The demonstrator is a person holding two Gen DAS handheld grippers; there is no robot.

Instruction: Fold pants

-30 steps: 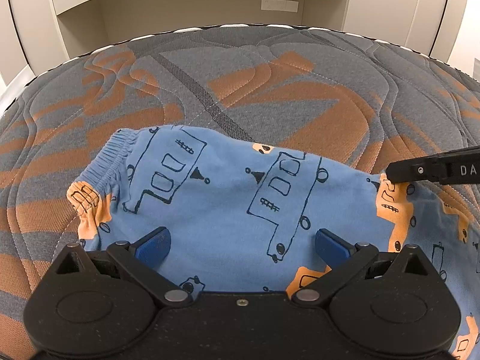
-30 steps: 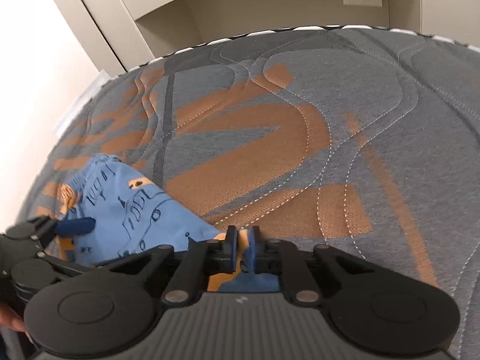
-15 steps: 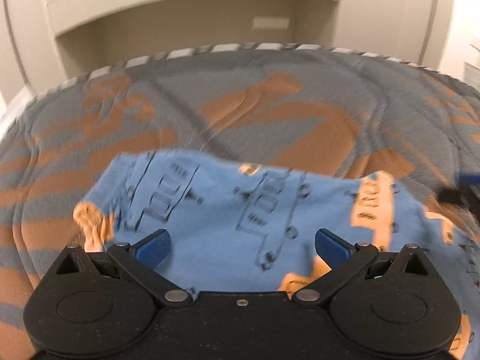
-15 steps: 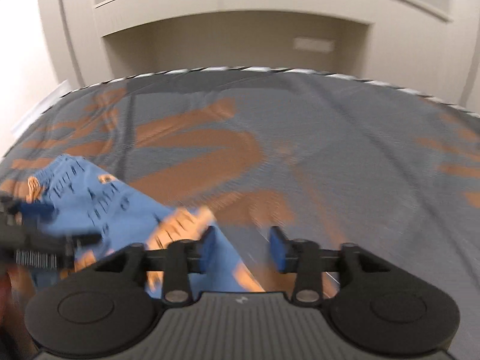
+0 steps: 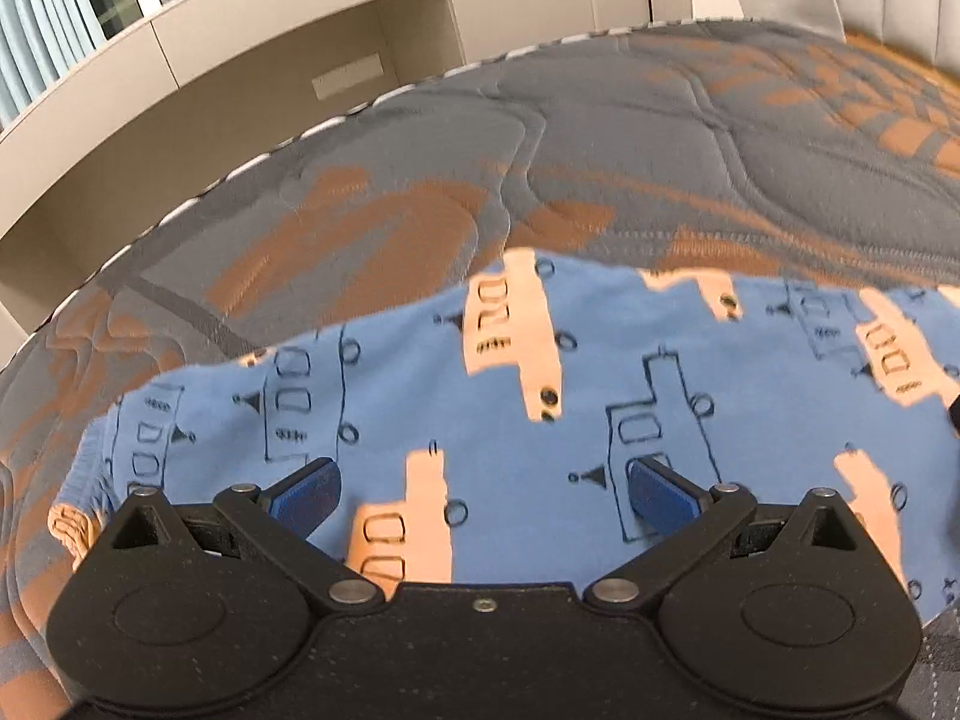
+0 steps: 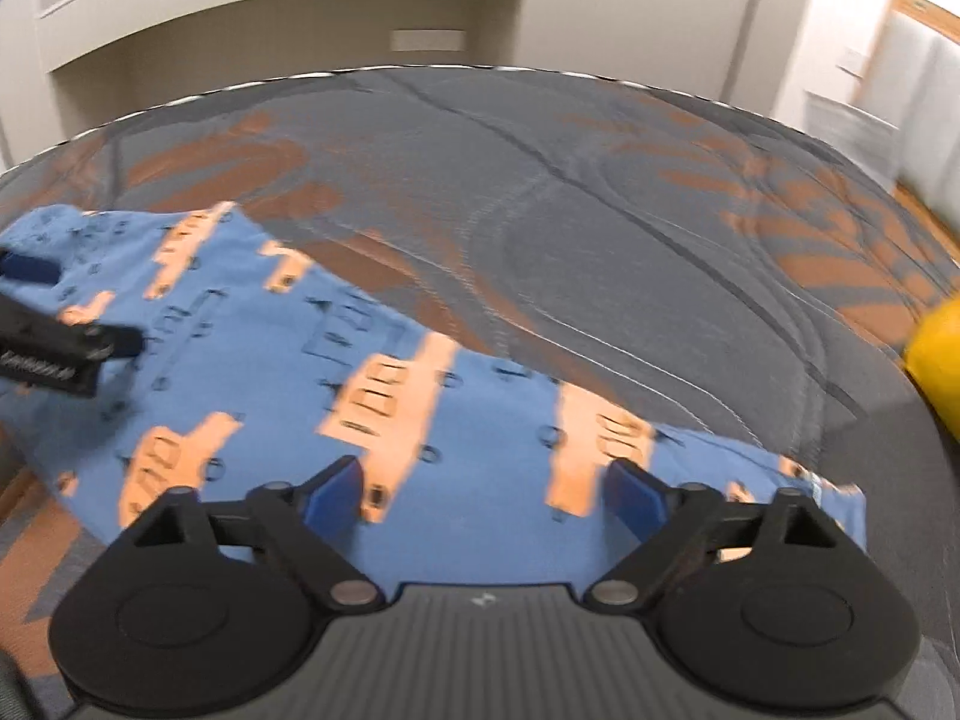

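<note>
Blue pants [image 5: 540,396] [image 6: 288,372] printed with orange and outlined trucks lie spread across a grey and orange quilted mattress [image 5: 600,138] [image 6: 540,192]. My left gripper [image 5: 483,495] hovers over them with its blue pads wide apart and nothing between them. Over the pants' right part, my right gripper [image 6: 486,495] has its jaws opening, the cloth lying flat below and not pinched. The left gripper's fingers [image 6: 78,342] show at the left edge of the right wrist view.
Beige built-in shelving [image 5: 270,60] [image 6: 300,18] stands beyond the mattress's far edge. A yellow object [image 6: 939,360] sits at the right edge of the right wrist view. Bare mattress stretches behind and to the right of the pants.
My right gripper let go of the pants' edge, spread its jaws wide and swung right along the cloth. The left gripper, open throughout, rolled and shifted right over the pants.
</note>
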